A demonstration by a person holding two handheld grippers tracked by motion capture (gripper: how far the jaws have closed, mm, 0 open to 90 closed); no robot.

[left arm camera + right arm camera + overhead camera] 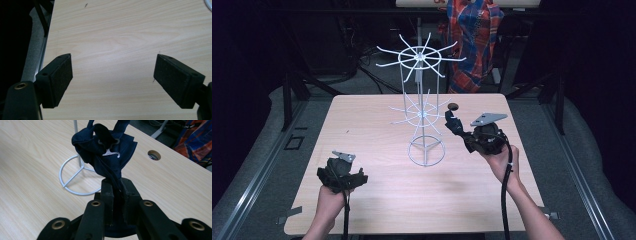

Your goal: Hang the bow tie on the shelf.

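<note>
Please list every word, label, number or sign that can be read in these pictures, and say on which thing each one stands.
There is no readable text in these pictures.
Dark blue cloth held in the right gripper: a small silver mark, a shape rather than letters; it cannot be read.
White wire rack, wooden table, plaid cloth behind the table: no lettering visible.
Left gripper: plain black pads, no label.

Dark navy cloth [105, 152] beside the white wire rack [422, 107], pale wood-grain table [377, 200], red-blue plaid fabric [472, 35] behind the rack
</note>
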